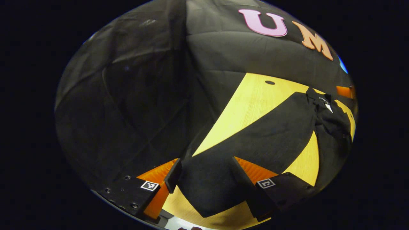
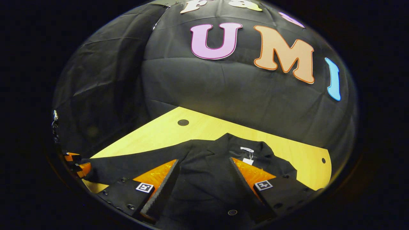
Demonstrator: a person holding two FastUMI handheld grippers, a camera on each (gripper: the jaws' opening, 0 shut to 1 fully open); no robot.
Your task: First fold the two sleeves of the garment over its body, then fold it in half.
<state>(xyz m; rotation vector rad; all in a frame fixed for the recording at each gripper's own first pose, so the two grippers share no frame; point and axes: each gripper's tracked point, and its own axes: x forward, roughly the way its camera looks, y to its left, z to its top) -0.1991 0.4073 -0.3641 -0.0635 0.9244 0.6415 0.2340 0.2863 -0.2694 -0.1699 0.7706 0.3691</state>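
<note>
Nothing looks folded yet: the black jacket (image 2: 204, 166) lies flat on the counter (image 2: 204, 127), one sleeve (image 1: 255, 134) outstretched. Left gripper (image 1: 206, 179) and right gripper (image 2: 201, 180) hover, fingers spread, holding nothing.

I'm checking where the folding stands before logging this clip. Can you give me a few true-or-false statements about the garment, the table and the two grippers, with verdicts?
1. The black garment lies on a light wooden table. True.
2. The left gripper is shut on the sleeve. False: its fingers stand apart, open, with the sleeve's cuff end between them.
3. That sleeve is already folded over the garment's body. False: in the left gripper view it stretches out straight across the table.
4. The right gripper is open over the garment's body. True.
5. A white tag shows inside the collar. True.
</note>
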